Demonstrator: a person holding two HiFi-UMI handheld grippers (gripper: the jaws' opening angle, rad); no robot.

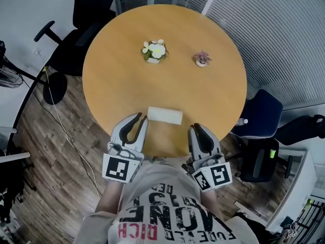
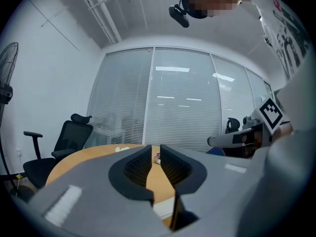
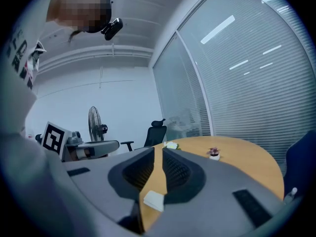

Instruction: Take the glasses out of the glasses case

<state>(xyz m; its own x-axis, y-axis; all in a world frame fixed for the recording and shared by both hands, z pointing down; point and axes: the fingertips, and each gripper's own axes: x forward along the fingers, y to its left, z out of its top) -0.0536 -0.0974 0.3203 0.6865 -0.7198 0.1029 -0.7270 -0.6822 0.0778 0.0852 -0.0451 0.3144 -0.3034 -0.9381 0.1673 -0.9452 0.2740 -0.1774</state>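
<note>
A closed white glasses case (image 1: 165, 115) lies near the front edge of the round wooden table (image 1: 203, 95); no glasses show. My left gripper (image 1: 140, 118) sits just left of the case, its jaws a little apart with nothing between them. My right gripper (image 1: 197, 128) is just right of the case at the table's rim, jaws together and empty. Neither touches the case. In the left gripper view the case (image 2: 163, 209) shows low between the fingers of the left gripper (image 2: 155, 149). In the right gripper view the case (image 3: 154, 200) lies below the right gripper (image 3: 158, 152).
A white flower ornament (image 1: 155, 50) and a small pink potted plant (image 1: 202, 59) stand at the table's far side. A black office chair (image 1: 76, 34) is at the far left and a blue chair (image 1: 261, 111) at the right. A fan (image 1: 7, 72) stands left.
</note>
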